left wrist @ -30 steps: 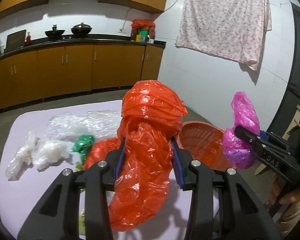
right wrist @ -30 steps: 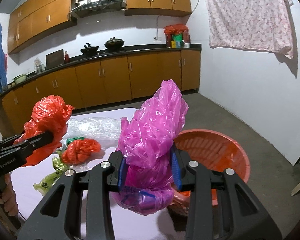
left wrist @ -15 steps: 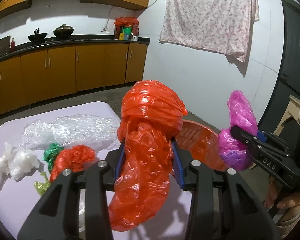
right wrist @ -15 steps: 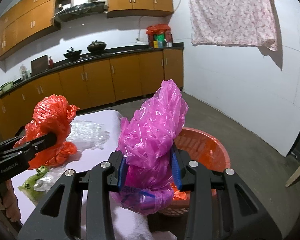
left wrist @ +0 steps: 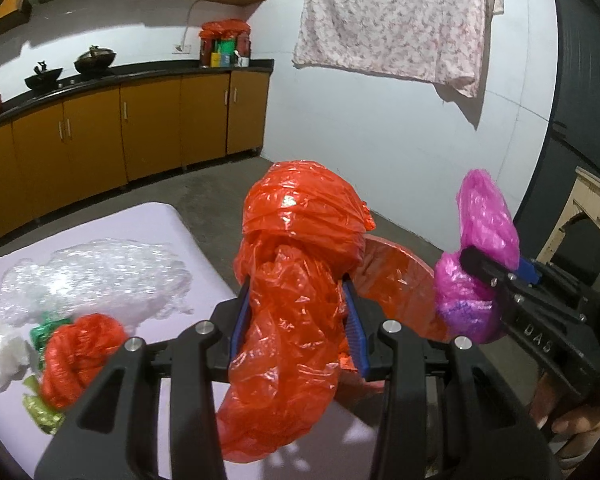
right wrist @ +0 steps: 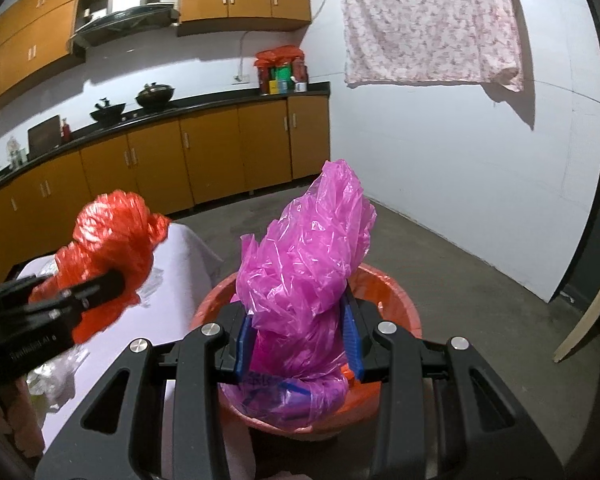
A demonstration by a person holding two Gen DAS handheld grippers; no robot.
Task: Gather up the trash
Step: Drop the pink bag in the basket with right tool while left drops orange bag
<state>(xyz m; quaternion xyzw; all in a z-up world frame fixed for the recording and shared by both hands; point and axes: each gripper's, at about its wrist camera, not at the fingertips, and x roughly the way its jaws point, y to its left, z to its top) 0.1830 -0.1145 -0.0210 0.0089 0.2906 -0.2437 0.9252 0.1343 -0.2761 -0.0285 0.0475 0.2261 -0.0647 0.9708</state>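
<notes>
My left gripper [left wrist: 296, 320] is shut on a crumpled orange plastic bag [left wrist: 296, 280] and holds it above the table's right edge, left of the orange basket [left wrist: 400, 280]. My right gripper [right wrist: 298, 340] is shut on a crumpled pink plastic bag [right wrist: 304, 264] and holds it right above the orange basket [right wrist: 396, 308], which stands on the floor beside the table. The pink bag [left wrist: 480, 256] and right gripper also show in the left wrist view, the orange bag [right wrist: 112, 240] in the right wrist view.
On the lilac table [left wrist: 152, 224] lie clear bubble wrap [left wrist: 96, 280], a small orange bag [left wrist: 80, 356], green scraps [left wrist: 44, 332] and white plastic [left wrist: 0, 352]. Kitchen cabinets [right wrist: 220, 152] line the back wall. A wooden piece [right wrist: 584, 320] leans at the right.
Both grippers have swung to the right with their bags. The pink bag is now over the basket, and the orange bag has come to the table's right edge.
</notes>
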